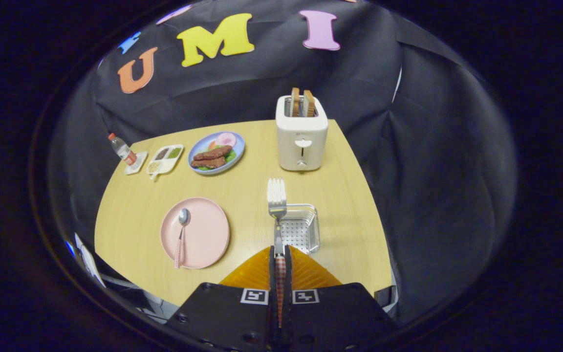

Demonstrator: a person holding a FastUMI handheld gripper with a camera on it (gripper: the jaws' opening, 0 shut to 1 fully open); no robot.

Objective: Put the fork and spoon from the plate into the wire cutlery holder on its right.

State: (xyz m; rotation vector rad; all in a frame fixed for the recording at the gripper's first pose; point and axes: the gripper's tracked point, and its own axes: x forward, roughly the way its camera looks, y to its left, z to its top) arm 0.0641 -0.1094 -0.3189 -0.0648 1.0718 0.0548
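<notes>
My gripper [279,254] is shut on the handle of the fork [276,200], which points forward with its tines up, held high above the table. The fork's head hangs over the left rim of the wire cutlery holder [306,230], a small mesh basket just ahead of the fingers and slightly right. To the left lies the pink plate [208,234] with the spoon [182,230] resting on its left part, bowl pointing away, checked handle toward me.
A white toaster [302,134] with two slices of toast stands beyond the holder. Farther left are a blue plate of food [216,152], a small divided dish [165,157] and a bottle [121,149] on a coaster. The wooden table's [350,195] right edge lies close to the holder.
</notes>
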